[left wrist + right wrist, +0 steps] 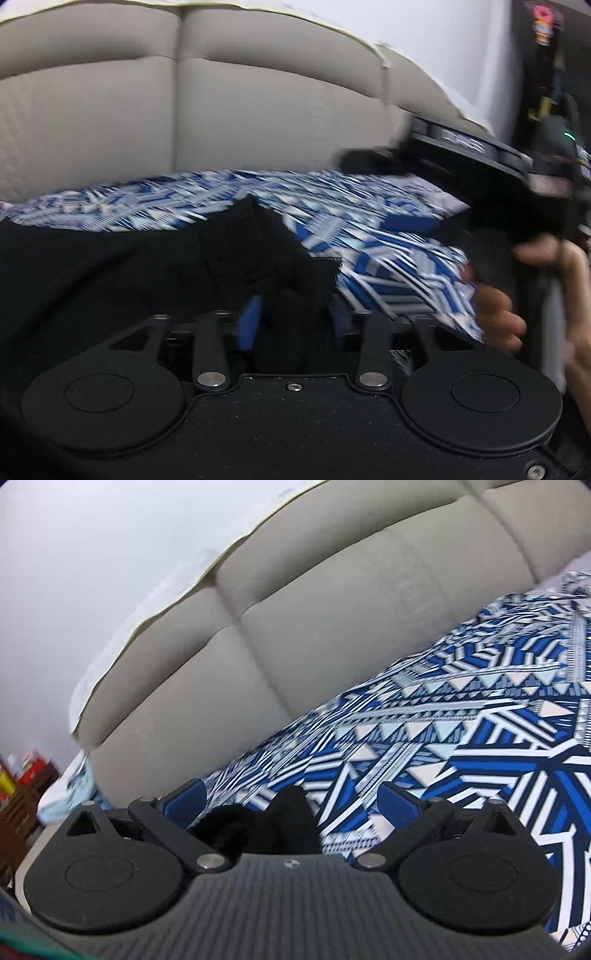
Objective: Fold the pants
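Black pants point(110, 266) lie spread on a blue-and-white patterned bedsheet point(369, 229), filling the left and middle of the left wrist view. My left gripper point(295, 321) hangs low over them, its jaws apart, with a bunched fold of the black cloth between the blue pads point(248, 325); I see no pinch. In the right wrist view my right gripper point(291, 805) stands wide open over the sheet point(443, 738). A lump of the black pants point(258, 827) sits loose between its fingers and touches neither pad. A person's hand point(498, 310) holds the right gripper's handle at the right edge.
A padded beige headboard point(258, 110) runs along the far side of the bed, also seen as the headboard point(295, 627) in the right view. White wall lies behind it. Wooden shelves point(22, 801) stand at the far left, and a dark object with bright stickers point(546, 55) at the upper right.
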